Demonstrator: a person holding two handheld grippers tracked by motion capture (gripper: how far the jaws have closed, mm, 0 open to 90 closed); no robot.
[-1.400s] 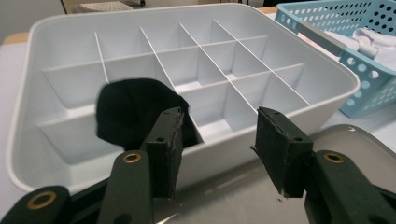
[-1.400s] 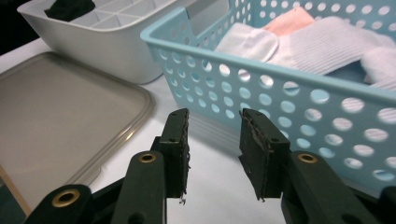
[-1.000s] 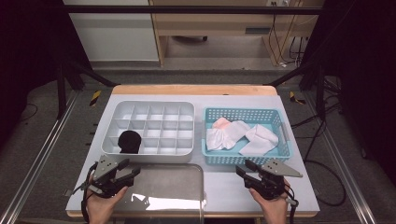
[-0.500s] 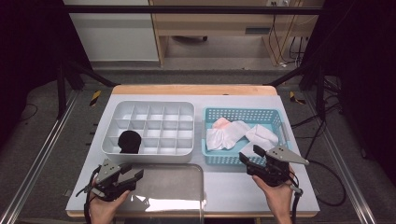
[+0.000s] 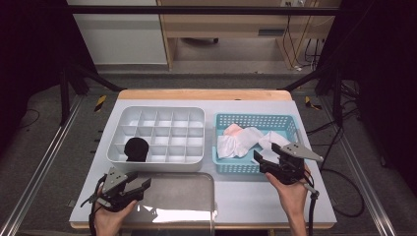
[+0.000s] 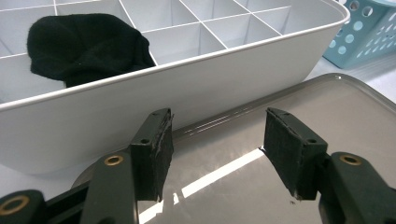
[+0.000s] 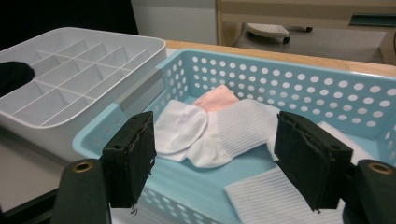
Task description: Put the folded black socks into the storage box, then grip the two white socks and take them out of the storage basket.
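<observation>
The right gripper (image 5: pixel 272 164) hovers at the near rim of the blue basket (image 5: pixel 255 121), jaws wide and empty, facing the white socks (image 7: pixel 219 130) inside. The left gripper (image 5: pixel 133 188) rests over the metal tray (image 5: pixel 187 196), jaws likewise wide, empty.

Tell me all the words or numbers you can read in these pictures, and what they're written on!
There are none to read. The white divided tray, the blue basket, the white socks, the black sock, the clear lid and both grippers, left and right, carry no words, labels or numbers. The yellow and black striped marks on the floor are a pattern, not writing.
</observation>
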